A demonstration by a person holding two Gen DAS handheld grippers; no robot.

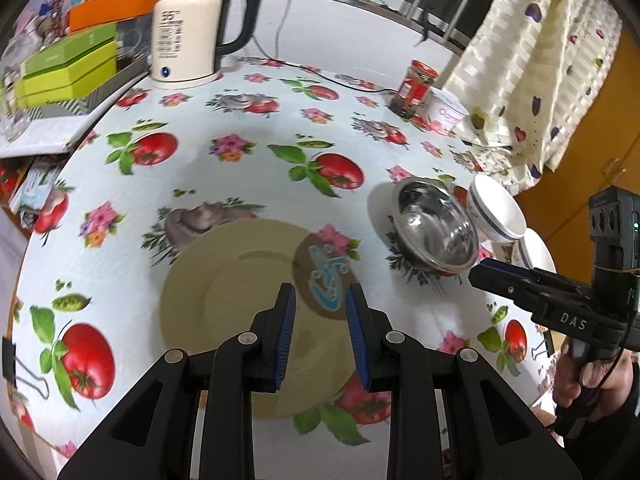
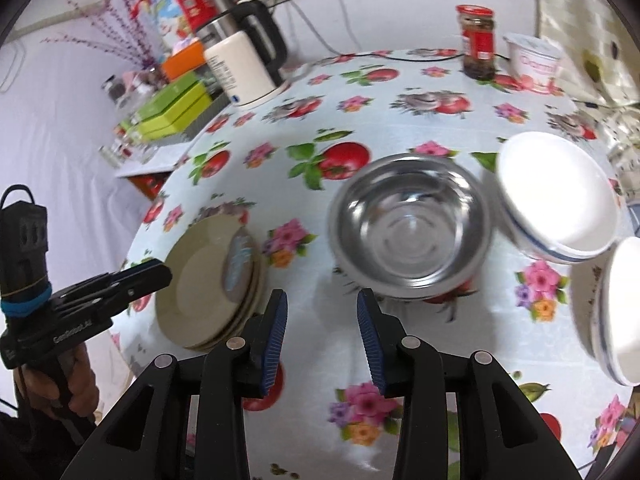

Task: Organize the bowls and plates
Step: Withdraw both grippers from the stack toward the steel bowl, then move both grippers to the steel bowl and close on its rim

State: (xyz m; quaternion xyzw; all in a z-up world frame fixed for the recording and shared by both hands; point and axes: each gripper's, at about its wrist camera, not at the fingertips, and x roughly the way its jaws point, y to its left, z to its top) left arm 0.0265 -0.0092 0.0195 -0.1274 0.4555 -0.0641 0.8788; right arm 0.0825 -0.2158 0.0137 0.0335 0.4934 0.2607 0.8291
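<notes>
From the left wrist, the left hand-held gripper [image 1: 320, 300] hangs over the tan plates [image 1: 224, 300]. Its blue pads stand apart with nothing between them. A small brown dish with a blue pattern [image 1: 326, 280] lies on the top plate, blurred, so the drawing is hard to read. The steel bowl [image 1: 436, 226] sits to the right, with a white bowl [image 1: 496, 210] just beside it. Another white bowl behind the right hand-held gripper [image 1: 486, 270] is mostly hidden. From this side you cannot tell how its jaws stand. A hand [image 1: 588, 380] holds its handle, cut off at the edge.

From the right wrist, the right hand-held gripper [image 2: 322, 312] has its pads apart and empty, above the table [image 2: 320, 340]. The steel bowl [image 2: 410, 226] is just ahead. A white bowl [image 2: 556, 196] touches its right side, and a second one [image 2: 620, 312] is cut off at the edge. The tan plates [image 2: 204, 280] are stacked to the left, but the count is hard to tell.

The table wears a cloth with tomatoes and flowers. At the back stand a kettle [image 2: 244, 68], a red-lidded jar [image 2: 478, 42] and green boxes [image 2: 176, 108].
</notes>
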